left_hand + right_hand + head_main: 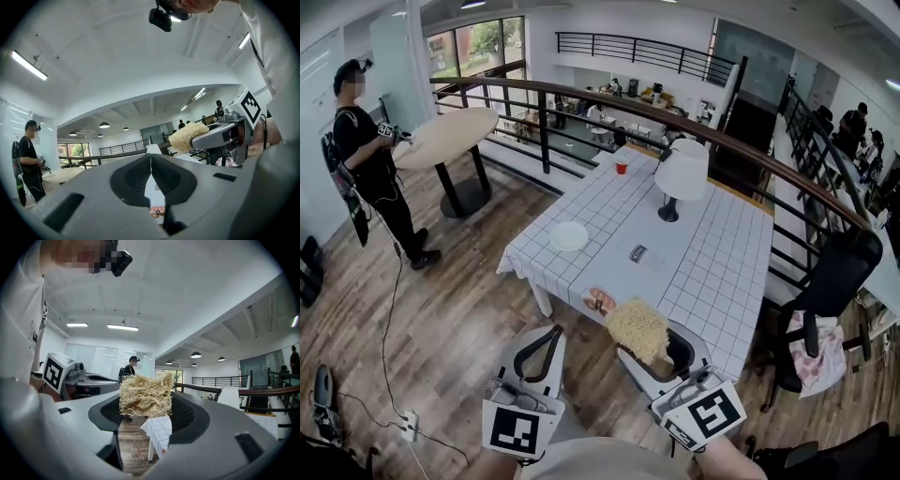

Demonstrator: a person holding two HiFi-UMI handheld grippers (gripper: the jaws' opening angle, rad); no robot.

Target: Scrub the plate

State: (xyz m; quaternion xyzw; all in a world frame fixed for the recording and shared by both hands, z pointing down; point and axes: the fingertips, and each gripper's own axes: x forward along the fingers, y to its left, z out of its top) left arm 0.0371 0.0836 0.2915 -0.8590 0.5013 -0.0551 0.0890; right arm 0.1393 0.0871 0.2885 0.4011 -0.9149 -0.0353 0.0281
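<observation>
Left gripper (pixel 151 161): fingers clenched, empty, I note.
Right gripper (pixel 649 343): fingers grasping loofah scrubber (pixel 145 399).
Plate (pixel 569 235): on counter (pixel 712 244), near left edge.

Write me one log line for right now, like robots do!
left gripper: shut, empty | right gripper: shut on scrubber | plate: on table, untouched | scrubbing: not yet begun
</observation>
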